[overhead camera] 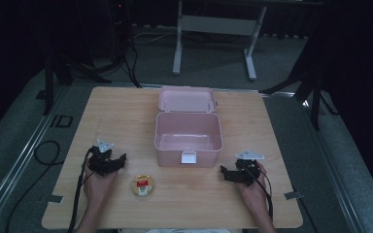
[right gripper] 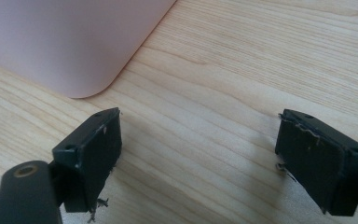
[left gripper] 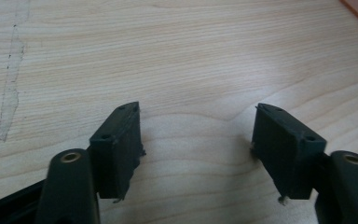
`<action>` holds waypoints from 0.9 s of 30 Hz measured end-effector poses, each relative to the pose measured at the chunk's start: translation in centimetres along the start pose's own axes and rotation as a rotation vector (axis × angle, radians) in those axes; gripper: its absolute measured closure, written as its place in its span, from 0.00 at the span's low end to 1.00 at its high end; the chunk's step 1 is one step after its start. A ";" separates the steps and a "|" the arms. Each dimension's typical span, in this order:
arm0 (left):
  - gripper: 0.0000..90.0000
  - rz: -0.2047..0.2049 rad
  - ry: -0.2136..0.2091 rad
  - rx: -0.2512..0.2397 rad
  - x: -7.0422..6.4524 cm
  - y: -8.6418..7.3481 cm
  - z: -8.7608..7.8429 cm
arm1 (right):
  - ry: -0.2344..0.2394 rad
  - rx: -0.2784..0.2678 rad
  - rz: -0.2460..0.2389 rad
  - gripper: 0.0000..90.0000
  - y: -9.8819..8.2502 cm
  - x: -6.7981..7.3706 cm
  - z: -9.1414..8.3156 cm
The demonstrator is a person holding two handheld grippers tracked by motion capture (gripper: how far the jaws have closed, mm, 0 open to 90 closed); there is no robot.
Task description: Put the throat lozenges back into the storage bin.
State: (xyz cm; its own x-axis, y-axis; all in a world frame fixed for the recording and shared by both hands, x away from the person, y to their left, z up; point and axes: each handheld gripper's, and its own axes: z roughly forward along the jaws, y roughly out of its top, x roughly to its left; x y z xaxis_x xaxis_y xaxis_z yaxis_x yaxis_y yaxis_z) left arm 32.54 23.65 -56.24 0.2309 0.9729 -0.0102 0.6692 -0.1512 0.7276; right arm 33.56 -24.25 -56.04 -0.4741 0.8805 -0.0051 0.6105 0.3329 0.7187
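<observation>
1. Both tools sit low at the near edge of the table (overhead camera: 126, 104): the left gripper (overhead camera: 119, 160) has its jaws spread wide with bare wood between them, and the right gripper (overhead camera: 226, 174) is spread just the same, holding nothing

2. The thing nearest the action is the small round container (overhead camera: 144, 186), yellowish with a red label, lying flat on the wood between the two hands, nearer the left gripper and just in front of the pink box (overhead camera: 188, 138)

3. That box stands open at the table's centre, its lid (overhead camera: 187, 98) thrown back, the inside looking bare, a white latch (overhead camera: 188, 157) on its front wall

4. Risk one, as I read it: the container is low and round, so a flat approach could nudge it along the smooth wood instead of gripping it

5. Risk two: the near wall of the box stands between container and cavity, so a low carry could clip the rim or the latch and jolt the box

6. Risk three: the right gripper view has the box's rounded corner (right gripper: 88, 84) close by, so a careless swing could bump it

7. The surface is pale wood grain, with a faint scuff mark (left gripper: 10, 84) in the left gripper view

8. Around it the room is dim: grey floor, cables (overhead camera: 46, 153) trailing left, a white-legged desk frame (overhead camera: 213, 29) beyond
</observation>
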 end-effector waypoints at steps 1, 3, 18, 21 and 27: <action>0.42 0.002 -0.002 0.002 0.0 0.0 -0.1 | 0.000 0.000 0.000 0.15 0.0 0.0 0.0; 0.43 0.001 -0.009 0.005 0.1 0.0 -0.3 | 0.000 0.000 0.000 0.15 0.0 0.0 0.0; 0.45 0.055 0.007 0.001 -0.3 0.9 -2.2 | 0.000 0.000 0.000 0.16 0.0 0.0 0.0; 0.44 0.099 0.005 0.011 -0.6 1.1 -2.7 | 0.000 0.000 0.000 0.16 0.0 0.0 0.0; 0.43 0.127 -0.022 0.010 -0.7 1.4 -3.8 | 0.000 0.000 0.000 0.15 0.0 0.0 0.0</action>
State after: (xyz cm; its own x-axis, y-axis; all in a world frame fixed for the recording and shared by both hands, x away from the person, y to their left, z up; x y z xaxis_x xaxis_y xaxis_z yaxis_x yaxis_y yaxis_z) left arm 30.65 23.41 -52.60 0.3294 0.9419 0.0663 0.6403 -0.2745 0.7174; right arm 33.57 -24.24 -56.05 -0.4743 0.8804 -0.0052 0.6104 0.3331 0.7187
